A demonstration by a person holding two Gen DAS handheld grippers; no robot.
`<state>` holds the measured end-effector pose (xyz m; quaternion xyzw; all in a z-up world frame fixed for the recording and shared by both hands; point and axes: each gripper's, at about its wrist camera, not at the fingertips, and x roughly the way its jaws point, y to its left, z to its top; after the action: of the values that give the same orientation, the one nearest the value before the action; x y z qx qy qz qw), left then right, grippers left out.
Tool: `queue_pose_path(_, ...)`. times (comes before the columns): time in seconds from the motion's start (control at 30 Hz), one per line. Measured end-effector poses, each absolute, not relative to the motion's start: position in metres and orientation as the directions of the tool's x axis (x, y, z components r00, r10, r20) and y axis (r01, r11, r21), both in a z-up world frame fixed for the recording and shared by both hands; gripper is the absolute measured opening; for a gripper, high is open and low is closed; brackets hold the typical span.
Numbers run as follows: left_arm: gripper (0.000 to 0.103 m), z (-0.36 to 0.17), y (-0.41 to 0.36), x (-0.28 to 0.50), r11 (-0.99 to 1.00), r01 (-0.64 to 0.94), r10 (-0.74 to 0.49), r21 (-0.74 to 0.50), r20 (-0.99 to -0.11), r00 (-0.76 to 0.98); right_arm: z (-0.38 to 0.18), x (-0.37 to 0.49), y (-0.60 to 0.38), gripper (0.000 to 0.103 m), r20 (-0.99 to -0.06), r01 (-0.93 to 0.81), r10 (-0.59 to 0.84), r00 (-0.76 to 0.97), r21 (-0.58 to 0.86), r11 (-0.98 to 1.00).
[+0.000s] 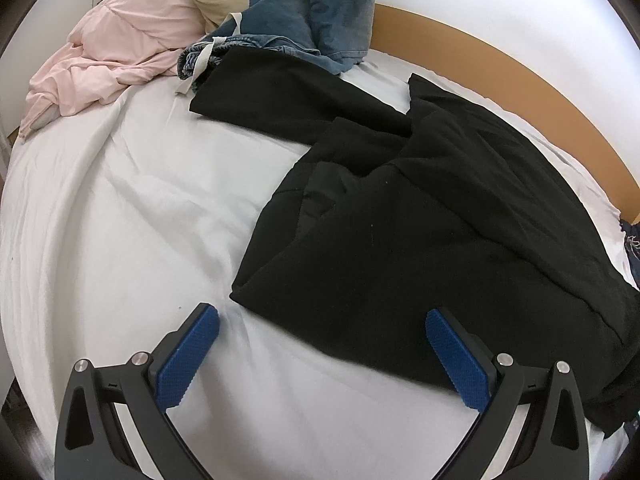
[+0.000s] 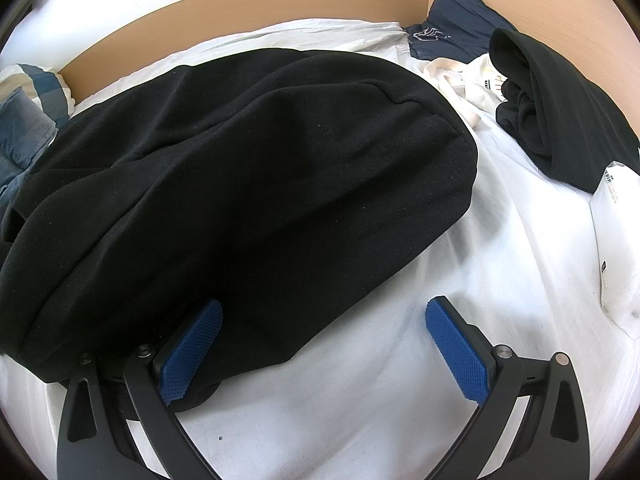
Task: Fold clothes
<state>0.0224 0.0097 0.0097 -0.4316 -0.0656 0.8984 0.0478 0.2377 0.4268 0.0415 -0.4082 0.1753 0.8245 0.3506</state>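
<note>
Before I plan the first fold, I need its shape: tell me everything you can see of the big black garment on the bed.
The black garment is matte knit, crumpled and partly doubled over, with one piece stretching toward the denim pile. It lies on the white sheet. Both claws are open: the left claw faces its near edge, the right claw straddles its hem.

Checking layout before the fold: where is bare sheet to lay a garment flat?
Bare white sheet lies left of the black garment, below the pink quilt. A smaller patch sits right of it, before the white item. Crowded: denim pile and headboard corner.
</note>
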Motion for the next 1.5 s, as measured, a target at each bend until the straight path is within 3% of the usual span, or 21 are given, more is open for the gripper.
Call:
queue_pose_path(0.2, 0.103, 0.01, 0.014, 0.023, -0.992, -0.033, 0.115, -0.12, -0.781, -0.614, 0.051, 0.241, 0.404, 0.103, -0.79, -0.724, 0.432, -0.435, 0.022, -0.689)
queue_pose_path(0.33, 0.103, 0.01, 0.019, 0.024, -0.996, -0.042, 0.085, -0.075, -0.791, -0.606, 0.061, 0.257, 0.401, 0.103, -0.746, -0.669, 0.366, -0.556, 0.141, -0.729)
queue_pose_path(0.47, 0.103, 0.019, 0.014, 0.033, -0.988, -0.064, 0.149, -0.14, -0.765, -0.626, 0.075, 0.259, 0.395, 0.103, -0.72, -0.644, 0.372, -0.586, 0.134, -0.753)
queue_pose_path(0.6, 0.103, 0.051, 0.06, 0.064, -0.961, -0.257, 0.251, -0.103, -0.714, -0.653, 0.084, 0.26, 0.402, 0.103, -0.714, -0.655, 0.351, -0.606, 0.197, -0.729)
queue_pose_path(0.77, 0.103, 0.081, 0.152, 0.1, -0.85, -0.523, 0.397, -0.059, -0.724, -0.564, 0.091, 0.268, 0.418, 0.103, -0.702, -0.703, 0.362, -0.613, 0.275, -0.656)
queue_pose_path(1.0, 0.103, 0.094, 0.223, 0.136, -0.792, -0.598, 0.467, -0.123, -0.753, -0.464, 0.102, 0.291, 0.439, 0.103, -0.68, -0.746, 0.403, -0.613, 0.33, -0.578)
queue_pose_path(1.17, 0.103, 0.094, 0.265, 0.147, -0.707, -0.706, 0.464, 0.038, -0.729, -0.503, 0.107, 0.313, 0.465, 0.103, -0.664, -0.77, 0.437, -0.606, 0.354, -0.53)
queue_pose_path(1.3, 0.103, 0.083, 0.311, 0.186, -0.484, -0.78, 0.432, 0.398, -0.666, -0.608, 0.113, 0.328, 0.468, 0.103, -0.644, -0.786, 0.48, -0.596, 0.347, -0.511)
queue_pose_path(1.4, 0.101, 0.069, 0.334, 0.19, -0.384, -0.784, 0.401, 0.488, -0.677, -0.618, 0.119, 0.34, 0.471, 0.103, -0.614, -0.786, 0.508, -0.604, 0.356, -0.505)
queue_pose_path(1.43, 0.089, 0.065, 0.34, 0.187, -0.378, -0.789, 0.395, 0.485, -0.687, -0.611, 0.119, 0.342, 0.473, 0.103, -0.611, -0.787, 0.51, -0.605, 0.359, -0.502)
queue_pose_path(1.47, 0.058, 0.062, 0.347, 0.18, -0.39, -0.794, 0.374, 0.466, -0.708, -0.599, 0.119, 0.344, 0.474, 0.103, -0.608, -0.787, 0.513, -0.606, 0.362, -0.5)
queue_pose_path(1.5, 0.04, 0.059, 0.353, 0.172, -0.402, -0.802, 0.357, 0.441, -0.731, -0.581, 0.118, 0.347, 0.476, 0.103, -0.606, -0.787, 0.515, -0.606, 0.365, -0.498)
